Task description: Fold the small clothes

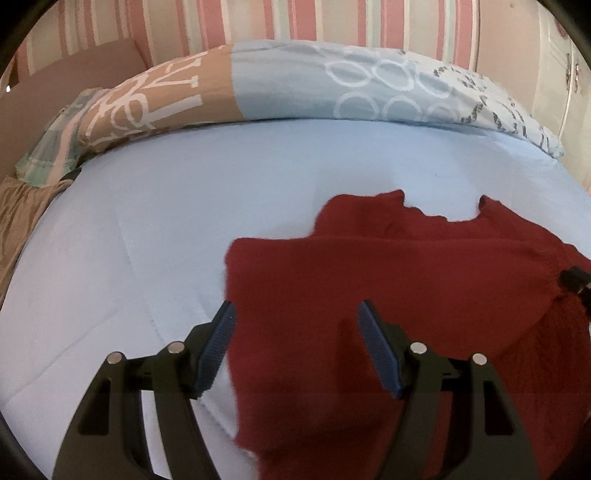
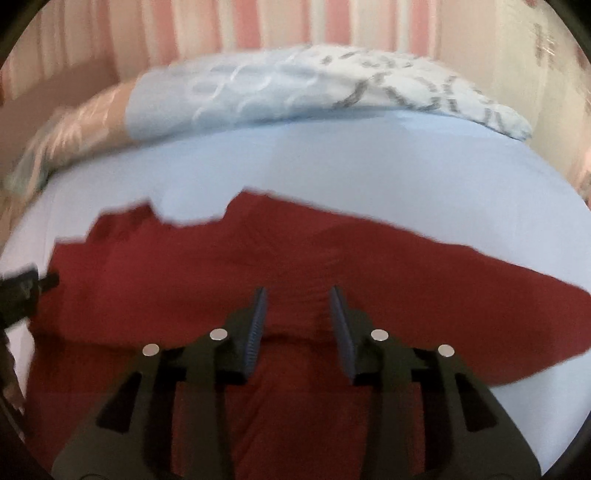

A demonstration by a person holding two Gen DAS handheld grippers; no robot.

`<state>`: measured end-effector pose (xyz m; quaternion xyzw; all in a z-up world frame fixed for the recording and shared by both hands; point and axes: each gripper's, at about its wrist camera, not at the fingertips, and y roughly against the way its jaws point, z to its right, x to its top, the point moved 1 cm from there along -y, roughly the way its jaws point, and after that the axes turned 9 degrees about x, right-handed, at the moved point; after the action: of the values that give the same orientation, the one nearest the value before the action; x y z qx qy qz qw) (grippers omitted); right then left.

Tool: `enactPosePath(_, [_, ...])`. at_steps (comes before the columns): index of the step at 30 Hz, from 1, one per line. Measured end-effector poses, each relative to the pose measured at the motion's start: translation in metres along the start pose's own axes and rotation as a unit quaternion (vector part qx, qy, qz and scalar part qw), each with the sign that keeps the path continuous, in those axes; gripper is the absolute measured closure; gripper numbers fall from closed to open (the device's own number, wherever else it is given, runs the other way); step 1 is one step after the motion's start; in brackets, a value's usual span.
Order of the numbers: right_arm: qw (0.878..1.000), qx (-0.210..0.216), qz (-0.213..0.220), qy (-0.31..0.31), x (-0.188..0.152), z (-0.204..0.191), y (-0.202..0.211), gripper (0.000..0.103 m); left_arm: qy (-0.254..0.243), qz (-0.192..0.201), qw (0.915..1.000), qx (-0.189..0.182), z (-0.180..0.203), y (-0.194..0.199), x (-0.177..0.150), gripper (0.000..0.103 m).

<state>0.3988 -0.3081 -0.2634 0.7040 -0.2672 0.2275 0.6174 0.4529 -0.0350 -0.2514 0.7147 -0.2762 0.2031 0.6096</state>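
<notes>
A dark red garment (image 1: 369, 266) lies spread on the light blue bed sheet (image 1: 166, 221), neckline toward the pillow. My left gripper (image 1: 297, 306) is open above the garment's left edge, holding nothing. In the right wrist view the same red garment (image 2: 258, 258) lies under my right gripper (image 2: 297, 295), which is open with its jaws a moderate gap apart, over the cloth's right half. A sleeve stretches out to the right (image 2: 498, 295). The right gripper's tip shows at the right edge of the left wrist view (image 1: 574, 280); the left gripper shows at the left edge of the right wrist view (image 2: 26, 291).
A long pillow (image 1: 295, 81) in tan and light blue with white patterns lies along the far side of the bed. A plaid cloth (image 1: 51, 147) and tan fabric (image 1: 18, 214) sit at the far left. A pink striped wall (image 1: 295, 18) stands behind.
</notes>
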Motion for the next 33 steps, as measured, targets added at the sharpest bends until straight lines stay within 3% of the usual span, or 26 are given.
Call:
enactPosePath(6, [1.0, -0.017, -0.019, 0.005, -0.012, 0.001, -0.014, 0.067, -0.016, -0.009, 0.9997, 0.014, 0.013, -0.008, -0.003, 0.034])
enactPosePath(10, [1.0, 0.014, 0.008, 0.002, -0.01, 0.006, 0.006, 0.065, -0.011, -0.011, 0.9999, 0.008, 0.017, -0.003, -0.003, 0.034])
enactPosePath(13, [0.999, 0.006, 0.04, 0.001, -0.008, 0.021, 0.036, 0.045, -0.009, 0.004, 0.9999, 0.004, 0.024, 0.009, 0.003, 0.033])
enactPosePath(16, [0.998, -0.014, 0.053, -0.018, -0.009, 0.053, 0.062, 0.042, -0.019, 0.023, 0.9996, 0.002, 0.042, 0.022, 0.01, 0.028])
enactPosePath(20, [0.995, -0.079, 0.048, -0.037, -0.022, 0.115, 0.084, 0.037, -0.024, 0.029, 0.9992, -0.017, 0.066, 0.031, 0.015, 0.026])
enactPosePath(23, [0.989, -0.125, 0.04, -0.065, -0.036, 0.165, 0.097, 0.037, -0.027, 0.037, 0.9987, -0.022, 0.083, 0.038, 0.015, 0.019])
enactPosePath(26, [0.981, -0.159, 0.033, -0.102, -0.051, 0.211, 0.105, 0.037, -0.031, 0.035, 0.9986, -0.024, 0.095, 0.037, 0.015, 0.019])
enactPosePath(33, [0.971, -0.188, 0.034, -0.143, -0.073, 0.262, 0.113, 0.037, -0.038, 0.034, 0.9982, -0.03, 0.122, 0.041, 0.02, 0.019])
